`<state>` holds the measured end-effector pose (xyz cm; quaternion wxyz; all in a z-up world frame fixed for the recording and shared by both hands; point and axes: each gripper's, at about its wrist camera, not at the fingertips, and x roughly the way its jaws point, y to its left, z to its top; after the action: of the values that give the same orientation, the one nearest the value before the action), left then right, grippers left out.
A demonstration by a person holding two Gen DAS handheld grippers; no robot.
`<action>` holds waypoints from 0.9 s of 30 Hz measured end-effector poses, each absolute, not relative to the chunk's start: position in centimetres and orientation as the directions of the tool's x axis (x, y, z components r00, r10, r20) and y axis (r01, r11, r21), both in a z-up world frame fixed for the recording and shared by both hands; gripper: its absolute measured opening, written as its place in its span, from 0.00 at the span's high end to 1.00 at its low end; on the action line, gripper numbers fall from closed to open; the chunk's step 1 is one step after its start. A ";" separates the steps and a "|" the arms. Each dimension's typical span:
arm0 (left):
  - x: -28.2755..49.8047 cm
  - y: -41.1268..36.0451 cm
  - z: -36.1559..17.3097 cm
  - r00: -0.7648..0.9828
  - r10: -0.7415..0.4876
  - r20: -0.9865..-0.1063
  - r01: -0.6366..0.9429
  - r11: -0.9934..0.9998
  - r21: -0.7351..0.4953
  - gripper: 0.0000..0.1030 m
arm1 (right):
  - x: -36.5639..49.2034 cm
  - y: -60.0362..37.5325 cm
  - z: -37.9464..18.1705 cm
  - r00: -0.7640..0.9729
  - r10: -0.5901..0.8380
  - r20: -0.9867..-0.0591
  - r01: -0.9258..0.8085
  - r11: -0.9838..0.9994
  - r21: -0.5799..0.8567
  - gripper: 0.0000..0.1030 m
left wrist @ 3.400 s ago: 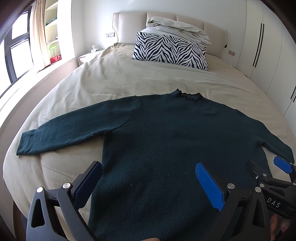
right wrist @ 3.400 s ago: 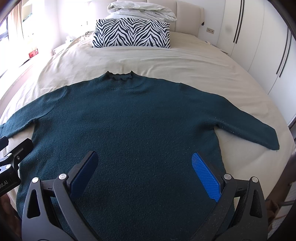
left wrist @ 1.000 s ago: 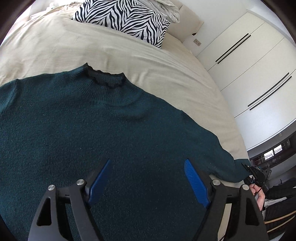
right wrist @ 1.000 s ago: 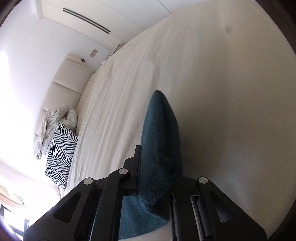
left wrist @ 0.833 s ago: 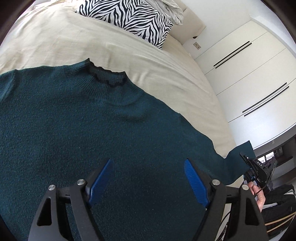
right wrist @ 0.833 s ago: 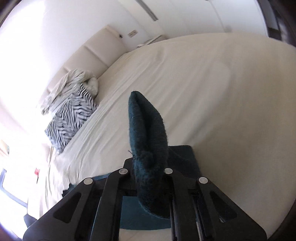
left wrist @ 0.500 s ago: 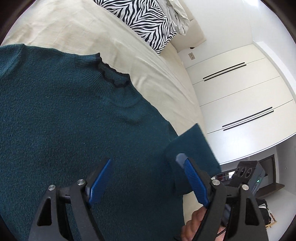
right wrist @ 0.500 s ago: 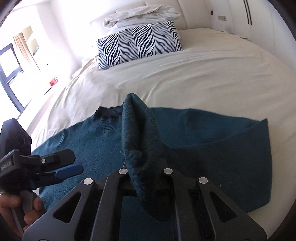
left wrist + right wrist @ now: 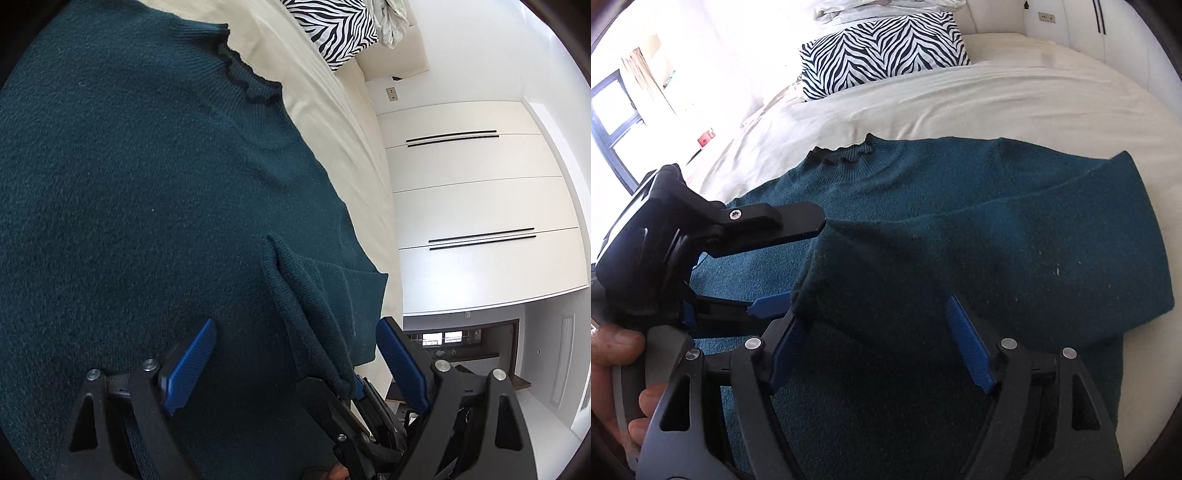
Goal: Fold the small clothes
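Note:
A dark teal knit sweater (image 9: 140,192) lies flat on the bed, frilled collar (image 9: 243,74) toward the pillows. Its right sleeve (image 9: 979,251) is folded inward across the body, the cuff lying between the open blue pads of my right gripper (image 9: 879,339). In the left wrist view the sleeve cuff (image 9: 310,325) lies between the pads of my left gripper (image 9: 295,362), which is open and low over the sweater body. The left gripper also shows in the right wrist view (image 9: 783,266), just left of the cuff, held in a hand.
A beige bed sheet (image 9: 960,99) covers the bed. A zebra-print pillow (image 9: 882,48) and a crumpled white duvet (image 9: 886,7) sit at the headboard. White wardrobe doors (image 9: 472,199) stand along the bed's right side. A window (image 9: 613,110) is at the left.
My right gripper carried the right sleeve inward over the sweater body and has opened, leaving the cuff lying there. The left gripper has moved lower and closer to the folded sleeve.

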<state>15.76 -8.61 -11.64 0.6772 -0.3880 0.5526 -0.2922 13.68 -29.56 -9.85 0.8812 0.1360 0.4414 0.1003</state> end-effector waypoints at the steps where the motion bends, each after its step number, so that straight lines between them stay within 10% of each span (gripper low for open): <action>1: 15.8 -8.8 -11.7 0.220 -0.823 -0.524 -0.035 0.530 -0.847 0.18 | 13.3 -30.3 -10.0 0.579 0.310 -0.754 -0.031 0.932 0.360 0.29; 5: 16.4 -9.7 -12.0 0.206 -0.801 -0.563 -0.069 0.562 -0.825 0.43 | 10.8 -33.4 -10.3 0.569 0.412 -0.711 0.054 0.845 0.532 0.29; 9: 16.7 -10.7 -11.2 0.192 -0.761 -0.620 -0.016 0.629 -0.777 0.93 | 9.4 -36.5 -10.9 0.599 0.468 -0.650 0.113 0.754 0.647 0.29; 27: 19.2 0.1 -6.0 0.446 -0.587 -0.676 0.056 0.772 -0.633 0.92 | 6.6 -44.1 -13.6 0.720 0.557 -0.413 0.261 0.334 0.906 0.29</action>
<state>19.17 0.10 -5.98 0.8053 -0.2725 0.4873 -0.1994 6.63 -44.06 -13.56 0.7330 0.5682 0.3600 0.1010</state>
